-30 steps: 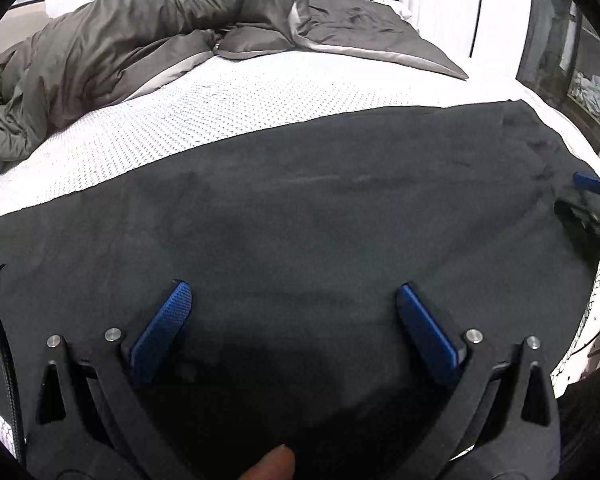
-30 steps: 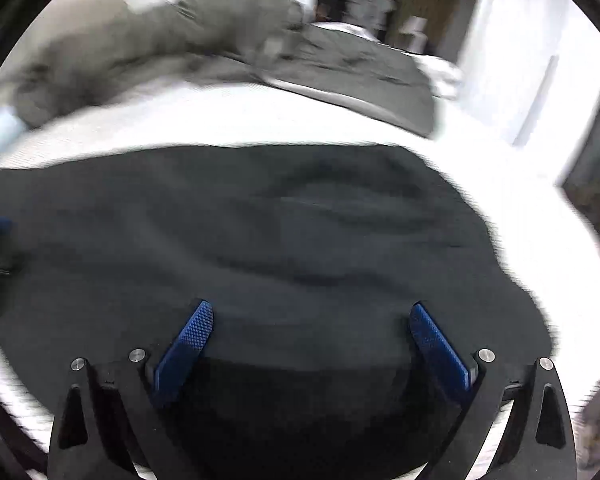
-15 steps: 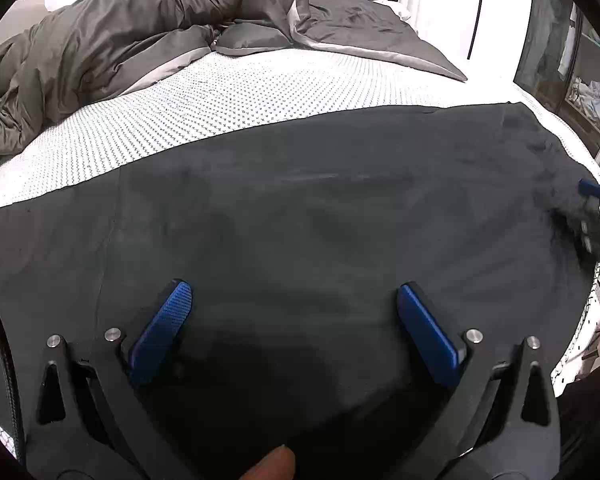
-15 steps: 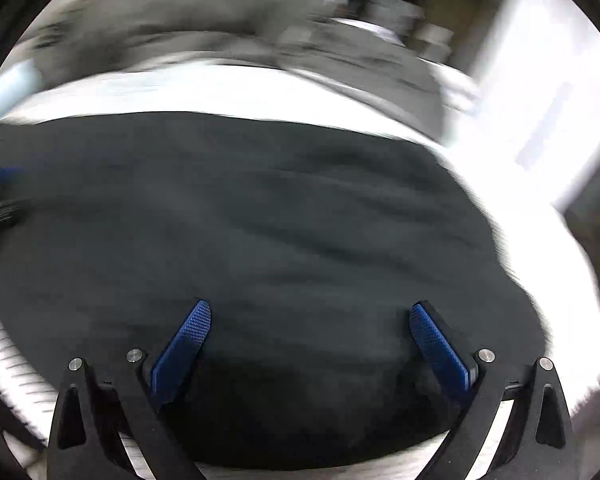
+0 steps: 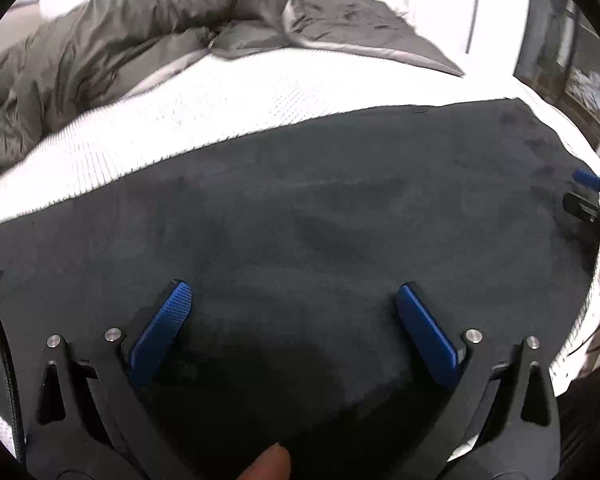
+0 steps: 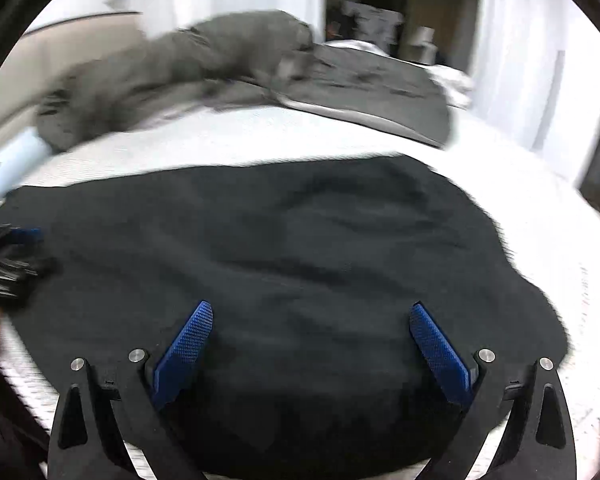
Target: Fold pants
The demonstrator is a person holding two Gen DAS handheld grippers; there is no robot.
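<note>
Right now both my tongs are spread wide and pinching nothing: the left gripper hangs over the near part of the pants, and the right gripper hangs over the same dark cloth from the other end, where its picture is smeared with motion. The pants lie spread broad and fairly flat on the white mattress, close to its near edge, well apart from the rumpled grey duvet pushed up at the far side. From the left view I catch my other tool at the right rim of the cloth, so I judge the two ends are each within reach. I would expect this fabric to be soft, limp and light, with a slightly napped face that should grip the ribbed blue pads rather than slide; it will sag and drag if I lift only one point. Low ripples show near the right end, so it bunches easily. I think the best hold is at the near edge or a corner, where a pad can slip under, pinching both layers together. I cannot tell from here which end is the waistband.
</note>
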